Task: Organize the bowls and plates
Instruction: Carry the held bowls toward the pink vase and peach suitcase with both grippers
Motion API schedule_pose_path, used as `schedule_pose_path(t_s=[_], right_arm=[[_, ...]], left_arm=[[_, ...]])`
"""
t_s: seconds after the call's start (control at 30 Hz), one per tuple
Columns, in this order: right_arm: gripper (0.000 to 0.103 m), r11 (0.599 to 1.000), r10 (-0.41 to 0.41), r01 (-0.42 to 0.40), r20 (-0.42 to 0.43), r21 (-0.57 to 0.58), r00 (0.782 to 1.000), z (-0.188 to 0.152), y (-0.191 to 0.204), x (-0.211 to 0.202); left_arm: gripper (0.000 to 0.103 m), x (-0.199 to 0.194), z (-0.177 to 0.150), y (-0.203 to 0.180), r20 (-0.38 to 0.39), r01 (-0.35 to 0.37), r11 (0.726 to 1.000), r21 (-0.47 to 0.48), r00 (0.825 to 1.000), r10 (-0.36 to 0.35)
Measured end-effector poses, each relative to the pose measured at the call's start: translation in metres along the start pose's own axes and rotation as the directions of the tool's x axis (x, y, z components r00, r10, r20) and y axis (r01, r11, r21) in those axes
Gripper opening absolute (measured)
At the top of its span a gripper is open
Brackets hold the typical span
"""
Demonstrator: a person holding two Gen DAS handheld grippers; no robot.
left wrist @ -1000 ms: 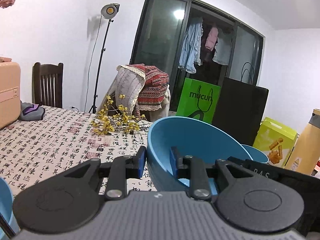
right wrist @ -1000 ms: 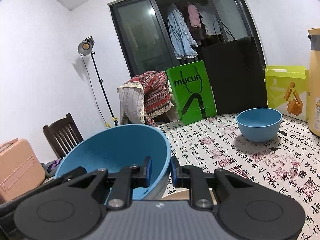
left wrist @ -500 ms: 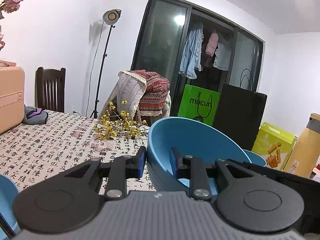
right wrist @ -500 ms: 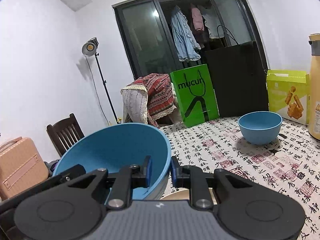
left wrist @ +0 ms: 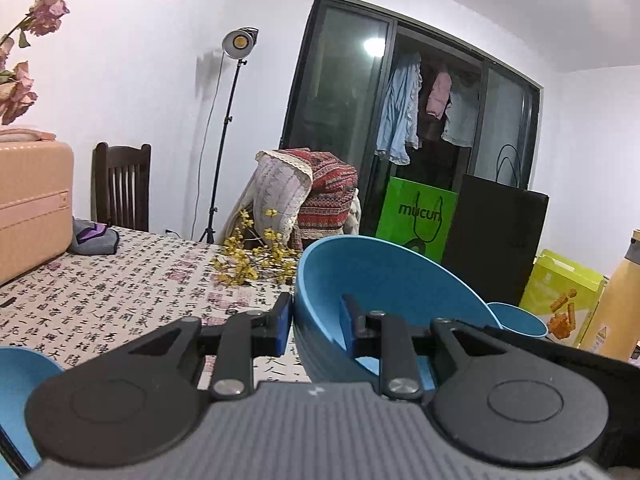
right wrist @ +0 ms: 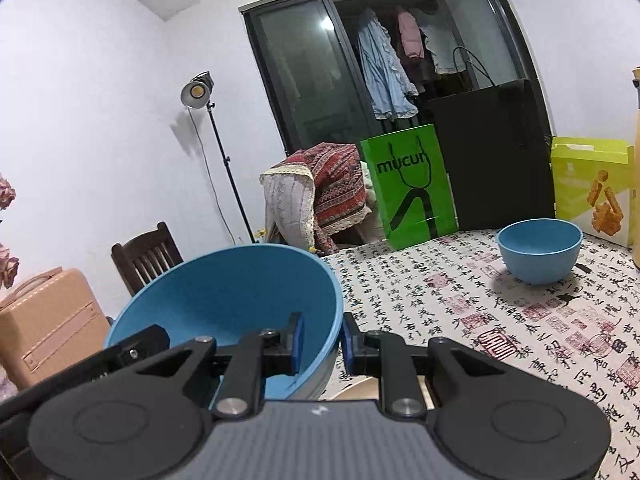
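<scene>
Gripping one large blue bowl point(left wrist: 384, 280) from both sides: left gripper point(left wrist: 314, 326) clamped on its left rim, one pad outside and one inside; right gripper point(right wrist: 322, 342) clamped likewise on its right rim point(right wrist: 224, 308). Jaws of both closed on the wall of that bowl, held up over the surface point(left wrist: 100, 296). Tilted slightly, mouth toward the cameras.

Open cloth between the held bowl and a small blue bowl point(right wrist: 539, 249) standing alone toward the far right of the surface point(right wrist: 500, 320); well apart from it. Another blue rim point(left wrist: 16, 392) at the lower left corner of the left view, cut by the frame. Pale rounded edge point(right wrist: 360, 390) just below the right jaws, too hidden to name.

Covered in white cloth printed with black characters and red seals. Bounded at the far edge by a green bag point(right wrist: 408, 192), a black bag point(right wrist: 496, 160) and a yellow-green box point(right wrist: 592, 188); a tan bottle point(left wrist: 616, 300) at the right. Yellow flower sprigs point(left wrist: 252, 260) and a peach suitcase point(left wrist: 32, 204) to the left, dark chair point(left wrist: 120, 184) and lamp stand point(left wrist: 236, 44) beyond, clothes hanging behind dark glass doors point(left wrist: 352, 120).

Compared with half a second ago: same grip on both rims, left view pitched a little higher, dried pink flowers point(left wrist: 44, 12) now lower in its corner.
</scene>
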State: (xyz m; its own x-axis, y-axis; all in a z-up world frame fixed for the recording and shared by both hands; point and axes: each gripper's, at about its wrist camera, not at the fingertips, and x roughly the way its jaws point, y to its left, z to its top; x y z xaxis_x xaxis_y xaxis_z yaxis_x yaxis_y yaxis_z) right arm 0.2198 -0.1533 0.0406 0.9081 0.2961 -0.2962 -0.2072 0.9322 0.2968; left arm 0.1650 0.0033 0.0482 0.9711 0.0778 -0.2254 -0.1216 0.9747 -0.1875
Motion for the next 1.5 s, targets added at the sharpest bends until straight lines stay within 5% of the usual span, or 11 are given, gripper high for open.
schedule_pose_path(t_s=[1.5], right_arm=[[0.019, 0.982, 0.180, -0.183, -0.056, -0.044, 0.982, -0.021, 0.067, -0.004]], left_arm=[[0.026, -0.050, 0.004, 0.049, 0.045, -0.181, 0.983, -0.035, 0.982, 0.183]])
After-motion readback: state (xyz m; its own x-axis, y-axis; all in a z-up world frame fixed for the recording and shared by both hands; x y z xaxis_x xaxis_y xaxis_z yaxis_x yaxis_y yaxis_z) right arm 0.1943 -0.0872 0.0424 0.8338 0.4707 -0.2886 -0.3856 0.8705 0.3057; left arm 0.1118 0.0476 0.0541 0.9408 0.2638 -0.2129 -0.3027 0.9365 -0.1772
